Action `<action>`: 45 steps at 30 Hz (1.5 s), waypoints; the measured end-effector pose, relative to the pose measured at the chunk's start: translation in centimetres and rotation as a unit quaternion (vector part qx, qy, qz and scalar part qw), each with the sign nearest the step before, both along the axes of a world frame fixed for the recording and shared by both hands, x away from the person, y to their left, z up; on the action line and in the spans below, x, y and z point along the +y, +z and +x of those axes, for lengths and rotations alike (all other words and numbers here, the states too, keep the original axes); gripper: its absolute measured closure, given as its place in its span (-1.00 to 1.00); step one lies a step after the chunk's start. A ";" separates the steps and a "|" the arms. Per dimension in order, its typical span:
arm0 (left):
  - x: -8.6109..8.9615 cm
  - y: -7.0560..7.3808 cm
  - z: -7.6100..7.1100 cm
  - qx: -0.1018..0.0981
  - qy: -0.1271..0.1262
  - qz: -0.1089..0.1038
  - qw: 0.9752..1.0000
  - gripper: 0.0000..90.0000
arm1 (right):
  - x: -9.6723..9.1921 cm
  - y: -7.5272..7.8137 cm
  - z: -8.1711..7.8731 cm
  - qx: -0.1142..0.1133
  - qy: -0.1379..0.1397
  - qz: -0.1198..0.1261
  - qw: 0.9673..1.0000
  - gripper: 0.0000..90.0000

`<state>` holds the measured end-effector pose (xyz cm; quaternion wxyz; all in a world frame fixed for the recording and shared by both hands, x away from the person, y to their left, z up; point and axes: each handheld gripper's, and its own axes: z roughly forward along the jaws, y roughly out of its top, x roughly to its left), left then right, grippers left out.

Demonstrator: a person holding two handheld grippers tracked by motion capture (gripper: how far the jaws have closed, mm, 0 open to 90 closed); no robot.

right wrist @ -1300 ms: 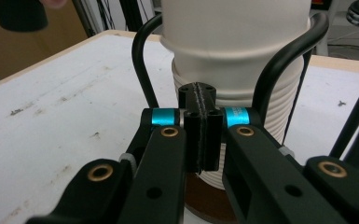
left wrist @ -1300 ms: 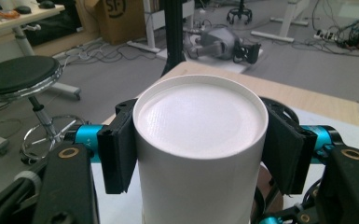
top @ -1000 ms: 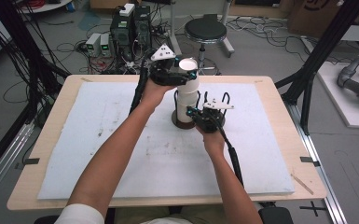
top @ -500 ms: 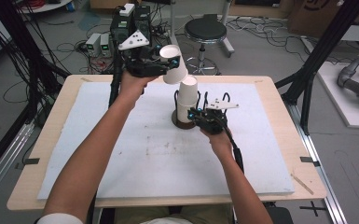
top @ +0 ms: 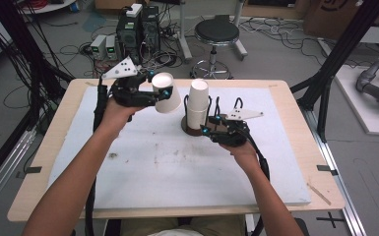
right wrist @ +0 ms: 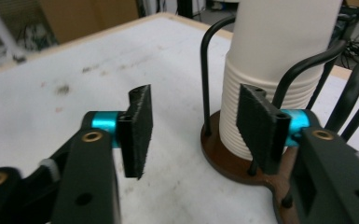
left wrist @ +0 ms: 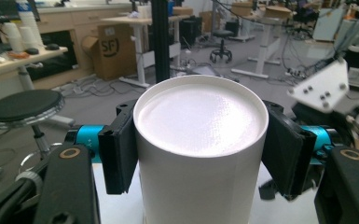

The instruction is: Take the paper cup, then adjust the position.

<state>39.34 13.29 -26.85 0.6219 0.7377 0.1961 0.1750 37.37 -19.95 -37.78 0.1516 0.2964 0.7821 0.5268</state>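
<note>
Nearest me, my two forearms reach out over the white mat that covers the desk. My right gripper sits low, just near-right of the cup holder, a dark round base with black wire loops standing on the mat about mid-desk. Its fingers are spread wide with nothing between them; in the right gripper view one pad lies just in front of the ribbed stack of cups, and I cannot tell whether it touches.

Farther out and to the left, my left gripper is raised above the mat with its fingers closed on a single white paper cup, one pad on each side of the wall just under the closed bottom. The cup is clear of the stack of cups, up and to its left.

My worries from here: the pads bite a thin paper wall near the base, so too hard a squeeze would crease it and too light a one would let it slide out. Swinging it rightward could clip the tall stack and rock the holder, which my open right gripper is not pinning.

The cup's long axis is tilted, closed bottom toward the far left and up, open mouth toward the near right and down
</note>
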 end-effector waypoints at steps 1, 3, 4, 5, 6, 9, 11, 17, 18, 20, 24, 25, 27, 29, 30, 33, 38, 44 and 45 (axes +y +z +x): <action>0.1 -0.2 -0.3 0.001 -0.003 0.002 1.000 -0.22 | -0.1 0.0 -0.2 -0.005 0.007 -0.012 1.000 -0.05; 0.2 -0.9 -1.1 0.003 -0.007 0.006 1.000 -0.22 | -0.3 -0.1 -0.5 -0.008 0.010 -0.025 1.000 -0.16; 0.2 -1.3 -1.4 0.007 -0.010 0.005 1.000 -0.22 | -0.5 -0.1 -0.7 -0.013 0.022 -0.030 0.999 -0.23; 0.3 -1.6 -1.8 0.008 -0.011 0.006 1.000 -0.22 | -0.5 -0.1 -0.7 -0.013 0.022 -0.030 0.999 -0.23; 0.4 -2.0 -2.1 0.010 -0.013 0.006 1.000 -0.22 | -0.7 -0.2 -0.8 -0.012 0.029 -0.031 0.999 -0.28; 0.6 -3.0 -2.8 0.014 -0.012 0.008 1.000 -0.22 | -1.2 -0.2 -1.2 -0.015 0.043 -0.026 0.999 -0.33; 0.7 -3.7 -3.3 0.018 -0.009 0.005 1.000 -0.22 | -1.7 -0.3 -1.6 -0.019 0.050 -0.020 0.998 -0.38; 0.7 -5.4 -4.2 0.033 0.000 0.004 0.999 -0.22 | -3.0 -0.5 -2.6 -0.037 0.054 -0.016 0.998 -0.53; 0.8 -5.7 -4.4 0.033 0.002 0.009 0.999 -0.22 | -3.2 -0.6 -2.8 -0.038 0.054 -0.016 0.998 -0.53; 0.8 -6.2 -4.4 0.042 -0.001 0.011 0.999 -0.22 | -3.8 -0.6 -3.0 -0.042 0.056 -0.013 0.997 -0.54; 0.7 -7.1 -4.4 0.050 -0.010 0.014 0.999 -0.22 | -4.6 -0.7 -3.0 -0.043 0.054 -0.008 0.998 -0.54; 0.6 -7.4 -4.4 0.052 -0.014 0.012 0.998 -0.22 | -4.7 -0.7 -3.0 -0.045 0.053 -0.007 0.998 -0.54; 0.6 -7.7 -4.7 0.055 -0.017 0.009 0.998 -0.22 | -4.8 -0.6 -3.1 -0.047 0.052 -0.004 0.998 -0.54; 0.5 -8.1 -5.0 0.057 -0.022 0.011 0.998 -0.22 | -5.0 -0.6 -3.2 -0.053 0.057 -0.004 0.997 -0.54; 0.4 -8.2 -5.2 0.058 -0.022 0.014 0.998 -0.22 | -5.0 -0.6 -3.2 -0.052 0.060 -0.005 0.997 -0.54; 0.2 -8.4 -5.5 0.061 -0.027 0.018 0.998 -0.23 | -5.2 -0.6 -3.5 -0.058 0.063 -0.011 0.996 -0.54; -0.2 -8.4 -5.6 0.063 -0.036 0.019 0.997 -0.23 | -5.3 -0.6 -3.8 -0.057 0.069 -0.015 0.996 -0.54; -0.6 -8.6 -5.7 0.060 -0.041 0.018 0.997 -0.23 | -5.0 -0.5 -4.2 -0.062 0.078 -0.017 0.995 -0.54; -0.8 -8.6 -5.7 0.062 -0.044 0.015 0.997 -0.23 | -4.9 -0.6 -4.1 -0.062 0.081 -0.016 0.995 -0.54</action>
